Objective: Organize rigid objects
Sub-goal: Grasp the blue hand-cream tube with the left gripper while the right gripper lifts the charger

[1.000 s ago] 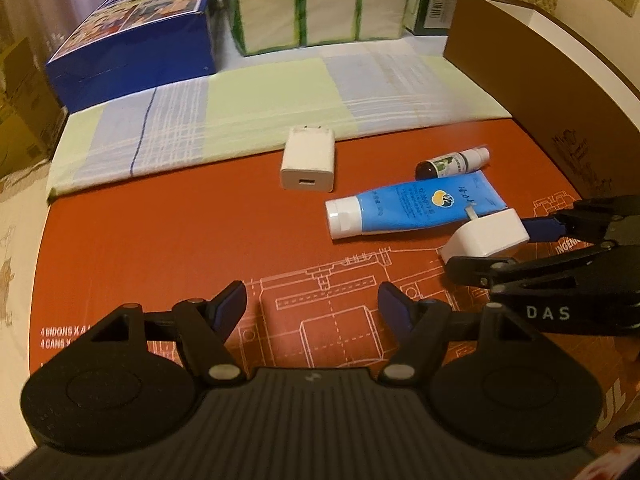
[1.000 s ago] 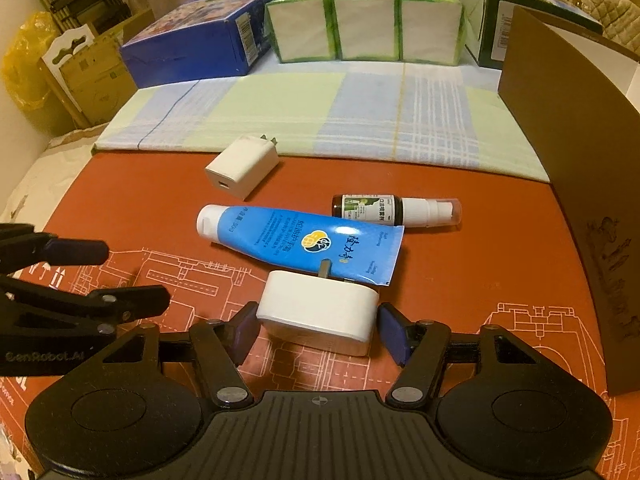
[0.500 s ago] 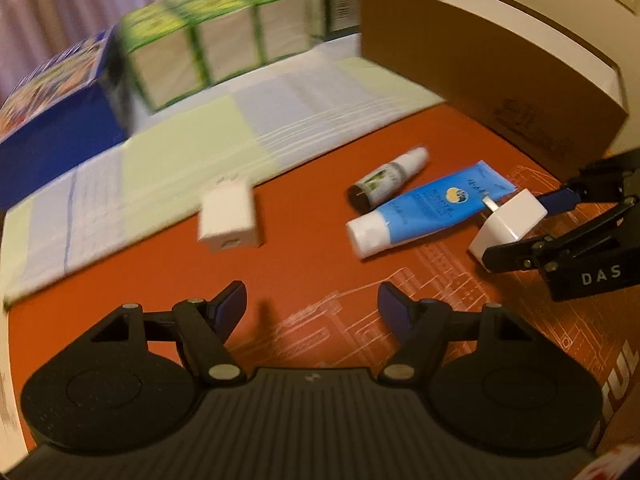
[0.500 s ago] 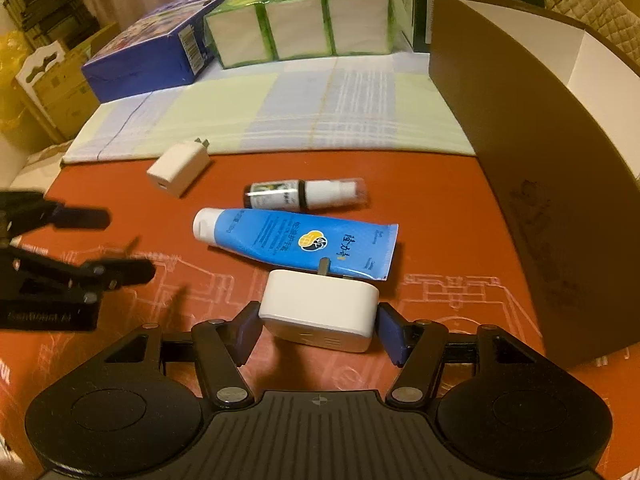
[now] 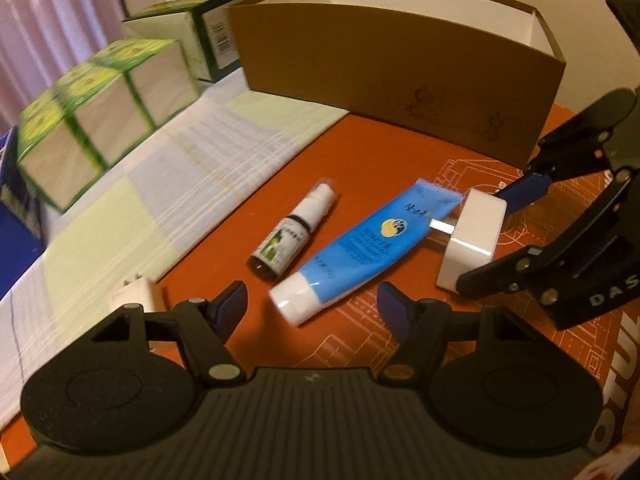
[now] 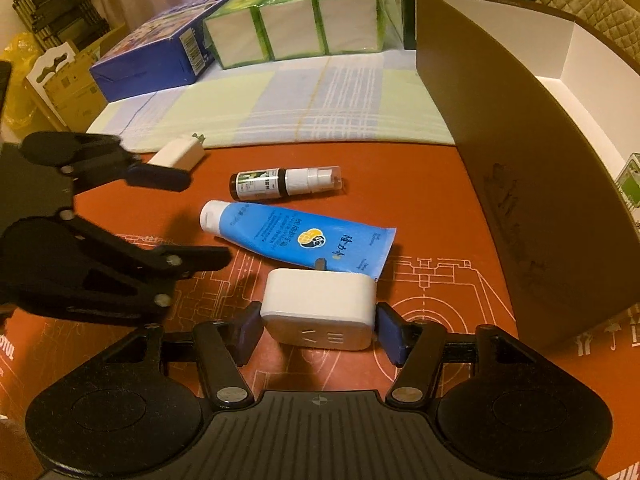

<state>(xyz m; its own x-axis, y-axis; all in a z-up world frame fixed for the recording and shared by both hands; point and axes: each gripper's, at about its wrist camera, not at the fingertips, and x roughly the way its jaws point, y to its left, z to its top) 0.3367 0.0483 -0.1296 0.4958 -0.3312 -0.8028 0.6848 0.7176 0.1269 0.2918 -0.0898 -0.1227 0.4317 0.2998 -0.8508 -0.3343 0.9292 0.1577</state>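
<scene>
Closing right tool (image 6: 318, 326) around glossy rounded white plug (image 6: 320, 304), smooth blue tube (image 6: 296, 236) beside

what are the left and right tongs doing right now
left tongs: open, closing, nothing between them
right tongs: closing on the white plug adapter, pads touching both sides

I see a red-orange mat (image 6: 420, 208) with white line drawings as the work surface. On it: blue tube (image 6: 296, 236), spray bottle (image 6: 280, 180) just beyond it, small white charger (image 6: 178, 154) at the edge of the plaid cloth (image 6: 304, 108), brown open box (image 6: 532, 184) on the right. White plug adapter (image 6: 320, 304) at the tube's crimped end; can't tell if it rests on the mat.
</scene>
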